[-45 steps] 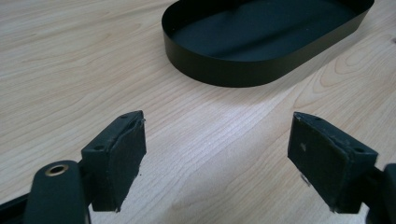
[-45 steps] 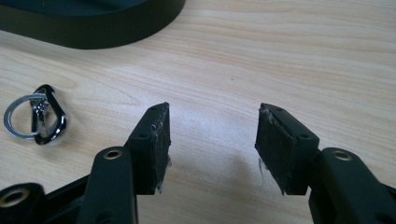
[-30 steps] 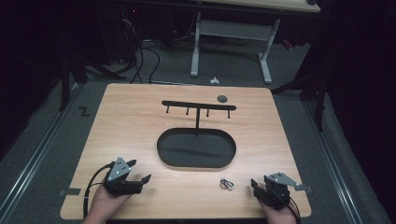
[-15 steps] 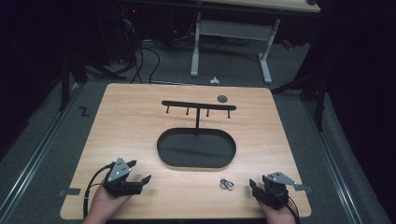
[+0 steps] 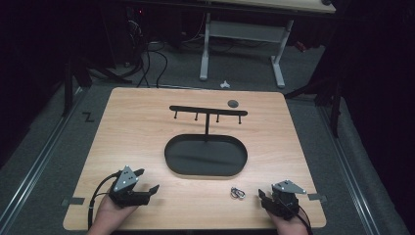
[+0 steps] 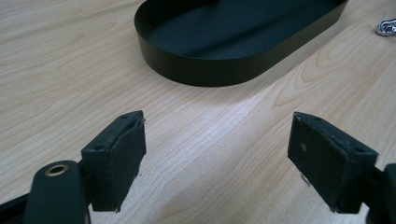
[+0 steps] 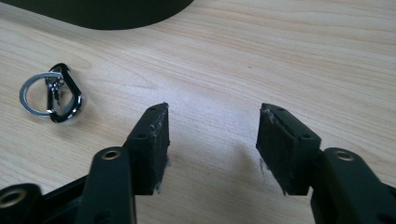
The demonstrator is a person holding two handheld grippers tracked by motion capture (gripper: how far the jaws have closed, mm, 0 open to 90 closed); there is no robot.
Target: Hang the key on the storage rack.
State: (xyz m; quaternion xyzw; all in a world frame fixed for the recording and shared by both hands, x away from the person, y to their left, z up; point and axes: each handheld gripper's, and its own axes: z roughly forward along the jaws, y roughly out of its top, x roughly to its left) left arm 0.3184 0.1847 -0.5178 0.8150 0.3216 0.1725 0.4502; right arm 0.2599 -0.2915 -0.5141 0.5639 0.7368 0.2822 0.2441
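Near left edge of the wooden table (image 5: 137, 132): left gripper (image 5: 147, 186) resting in a hand, jaws spread wide, nothing between the pads (image 6: 119, 158) – bare wood there. Pointed toward the near left curve of the black oval tray (image 5: 169, 159), well short of it.

Centre: tray lying open and seemingly empty, a thin post rising from its far side to a black crossbar with four small hooks (image 5: 208, 111). Likely destination for the keyring – judged, not seen.

Right of centre, near edge: keyring with clip (image 5: 238, 193) flat on the wood, just near of the tray's right end, touching nothing. A silver split ring joined to a dark teardrop clip (image 7: 65, 95), both lying flat.

Near right: right gripper (image 5: 266, 199) also released, jaws apart and empty, with the keyring off to the left of them, close but not between them.

Step in hand, by judgement: start of the approach, pick not yet made. Next move calls for swinging the right gripper left and low, then pinching the clip or ring on edge – awkward, since both lie flat against the table.

Far right: a small dark round disc (image 5: 233, 103) beyond the crossbar, well apart. Nothing between gripper and keyring; tray wall close on the far side.
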